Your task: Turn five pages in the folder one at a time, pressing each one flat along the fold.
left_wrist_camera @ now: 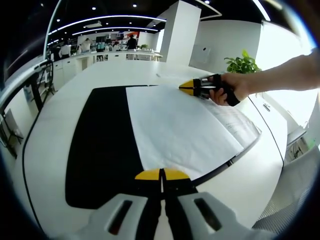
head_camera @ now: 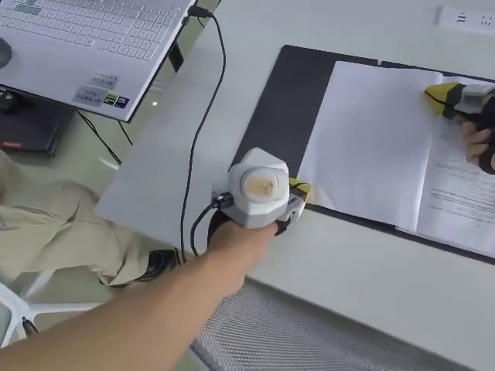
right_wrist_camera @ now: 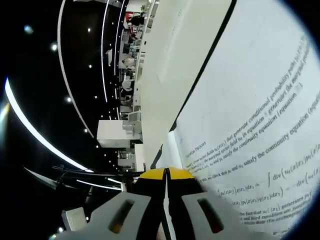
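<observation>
The black folder [head_camera: 271, 108] lies open on the white table. A blank white turned page [head_camera: 371, 139] covers its left half and a printed page [head_camera: 460, 193] its right half. My left gripper [head_camera: 300, 190] is shut, its yellow tips resting at the near corner of the blank page [left_wrist_camera: 175, 125], as the left gripper view [left_wrist_camera: 161, 174] also shows. My right gripper [head_camera: 435, 94] is shut, its tips down on the paper at the far end of the fold. In the right gripper view [right_wrist_camera: 166, 172] the shut tips sit on the printed page [right_wrist_camera: 250, 125].
A laptop [head_camera: 93, 39] sits at the table's far left, and a black cable [head_camera: 203, 131] runs from it past the folder's left edge. A power strip [head_camera: 464, 17] lies at the back right. A mesh chair [head_camera: 309, 340] stands at the table's near edge.
</observation>
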A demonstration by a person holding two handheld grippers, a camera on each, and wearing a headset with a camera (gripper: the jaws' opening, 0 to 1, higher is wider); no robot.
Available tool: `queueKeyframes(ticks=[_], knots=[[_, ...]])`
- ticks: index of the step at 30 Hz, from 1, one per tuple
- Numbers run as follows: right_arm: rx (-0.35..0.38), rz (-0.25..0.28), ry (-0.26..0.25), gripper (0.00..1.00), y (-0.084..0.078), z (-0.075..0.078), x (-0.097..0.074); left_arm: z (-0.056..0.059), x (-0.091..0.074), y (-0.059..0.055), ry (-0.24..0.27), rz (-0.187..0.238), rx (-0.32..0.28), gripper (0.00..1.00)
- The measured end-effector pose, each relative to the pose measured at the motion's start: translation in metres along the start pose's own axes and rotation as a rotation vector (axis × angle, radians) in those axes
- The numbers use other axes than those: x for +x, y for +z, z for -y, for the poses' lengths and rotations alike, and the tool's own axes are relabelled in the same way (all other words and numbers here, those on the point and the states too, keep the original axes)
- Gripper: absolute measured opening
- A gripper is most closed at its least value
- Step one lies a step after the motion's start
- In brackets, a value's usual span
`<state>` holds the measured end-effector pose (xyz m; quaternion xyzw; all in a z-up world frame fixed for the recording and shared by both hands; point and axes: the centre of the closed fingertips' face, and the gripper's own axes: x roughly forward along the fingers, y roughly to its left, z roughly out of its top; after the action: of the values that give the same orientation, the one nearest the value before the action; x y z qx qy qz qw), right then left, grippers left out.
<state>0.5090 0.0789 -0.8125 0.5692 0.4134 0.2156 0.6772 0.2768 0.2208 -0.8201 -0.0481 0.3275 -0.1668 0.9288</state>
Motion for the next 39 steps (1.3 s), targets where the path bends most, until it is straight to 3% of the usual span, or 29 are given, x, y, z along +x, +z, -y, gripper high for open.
queueKeyframes(ticks=[4,6,11,15,25,27,32,34,39], knots=[[-0.007,0.036,-0.006,0.0,0.01,-0.007,0.008,0.0,0.0,0.0,0.002,0.003,-0.003,0.0],[-0.011,0.053,-0.007,0.0,0.005,-0.013,0.009,0.0,0.0,0.0,0.003,0.004,-0.003,0.0],[0.003,0.091,-0.013,0.0,0.019,-0.014,0.015,0.0,0.0,0.0,0.006,0.006,-0.01,0.0],[0.003,0.085,-0.018,0.0,0.023,-0.012,0.017,0.0,-0.001,0.0,0.007,0.004,-0.006,0.0],[-0.029,-0.061,-0.03,0.0,-0.021,-0.008,-0.005,0.001,-0.003,0.0,0.005,-0.001,0.006,0.0],[-0.031,-0.096,-0.026,0.0,-0.041,-0.011,-0.015,0.002,-0.003,0.0,0.005,-0.003,0.001,0.0],[-0.023,-0.117,-0.027,0.0,-0.062,-0.011,-0.031,0.001,-0.001,-0.001,0.004,-0.01,0.022,0.0],[-0.025,-0.129,-0.025,0.0,-0.081,-0.016,-0.042,0.001,-0.001,-0.001,0.002,-0.012,0.025,0.0],[-0.005,-0.143,-0.017,0.0,-0.074,-0.001,-0.047,0.002,-0.002,0.0,0.001,-0.017,0.042,0.0]])
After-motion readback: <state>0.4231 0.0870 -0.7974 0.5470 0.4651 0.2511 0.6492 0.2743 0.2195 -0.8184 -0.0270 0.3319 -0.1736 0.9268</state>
